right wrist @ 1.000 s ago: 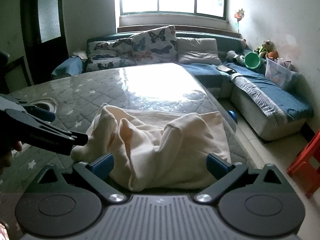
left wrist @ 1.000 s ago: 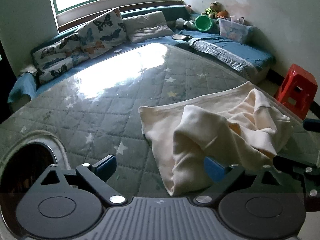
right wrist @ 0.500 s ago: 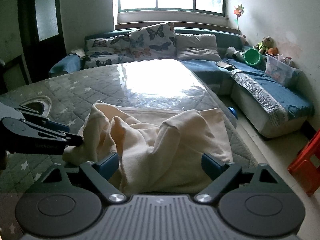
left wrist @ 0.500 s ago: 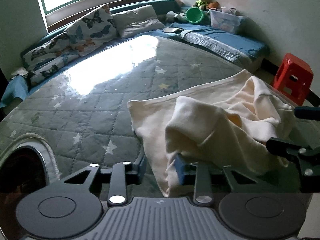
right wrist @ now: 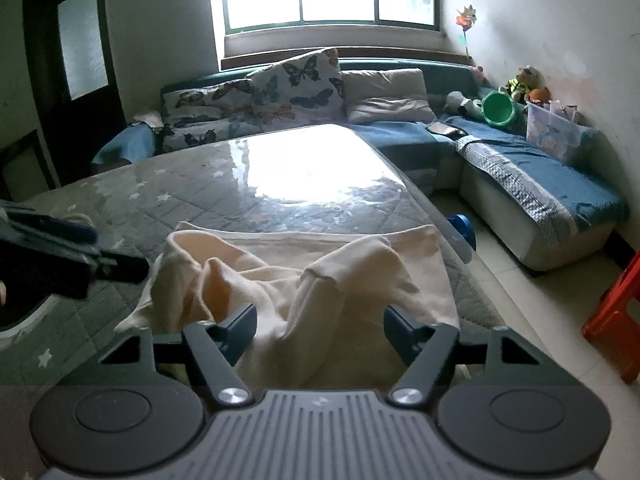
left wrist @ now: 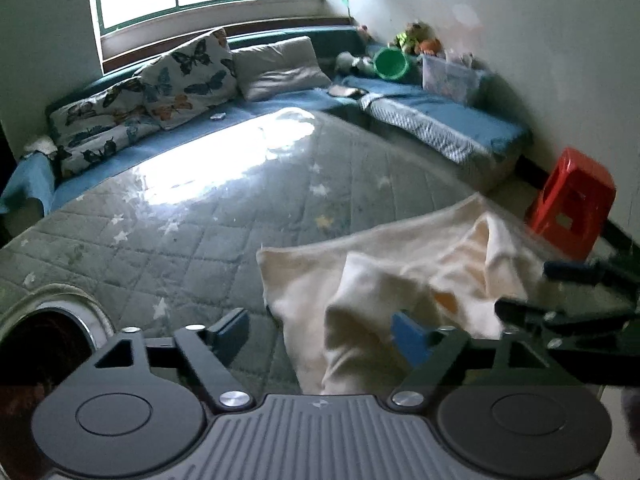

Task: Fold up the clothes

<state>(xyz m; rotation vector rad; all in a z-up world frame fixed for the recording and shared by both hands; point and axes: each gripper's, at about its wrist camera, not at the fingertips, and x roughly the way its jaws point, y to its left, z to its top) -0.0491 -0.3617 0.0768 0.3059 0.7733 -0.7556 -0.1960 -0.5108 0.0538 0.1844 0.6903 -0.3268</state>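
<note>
A quilted table (left wrist: 192, 240) fills the middle of the room, with a sofa (right wrist: 540, 168) along its far and right sides. A crumpled cream garment (right wrist: 320, 276) lies at the table's near right corner. The left gripper (left wrist: 320, 330) is opening, cloth between its jaws, unpinched. The right gripper (right wrist: 320, 326) is closing around bunched cloth, pads not yet pressing.
</note>
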